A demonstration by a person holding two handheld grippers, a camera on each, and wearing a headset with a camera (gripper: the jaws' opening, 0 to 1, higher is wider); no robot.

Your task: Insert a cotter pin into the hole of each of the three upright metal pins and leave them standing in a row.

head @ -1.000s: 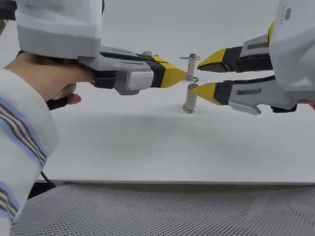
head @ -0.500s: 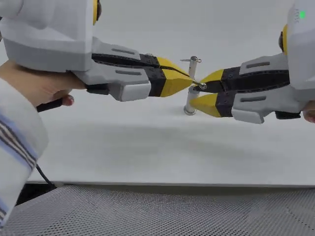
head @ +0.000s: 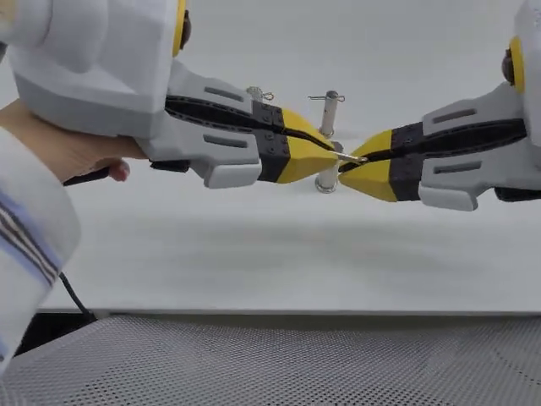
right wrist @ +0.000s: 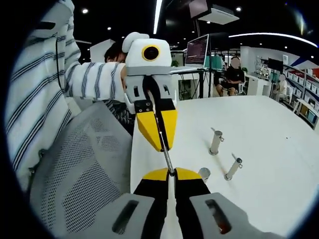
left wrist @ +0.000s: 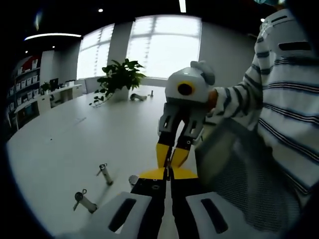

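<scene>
A thin cotter pin [head: 349, 157] spans the gap between both grippers' yellow tips, above the white table [head: 254, 245]. My left gripper [head: 336, 156] comes in from the left and is shut on one end. From the right, my right gripper [head: 343, 165] is shut on the other end. In the right gripper view the cotter pin [right wrist: 166, 152] runs from my right gripper [right wrist: 170, 174] up into the left gripper's jaws. A bare metal pin [head: 325, 181] stands just behind the tips. Two more upright metal pins [head: 330, 110] [head: 254, 91] carry cotter pins; the left one is partly hidden.
A grey mesh chair back [head: 254, 364] lies below the table's front edge [head: 254, 313]. A striped sleeve [head: 25, 245] shows at the left. The three metal pins [right wrist: 216, 142] stand close together to the right in the right gripper view. A potted plant [left wrist: 119, 77] sits far off.
My right gripper's jaws, open around the cotter pin a second ago, have shut on it. Both grippers have shifted slightly, and the left gripper still holds the pin.
</scene>
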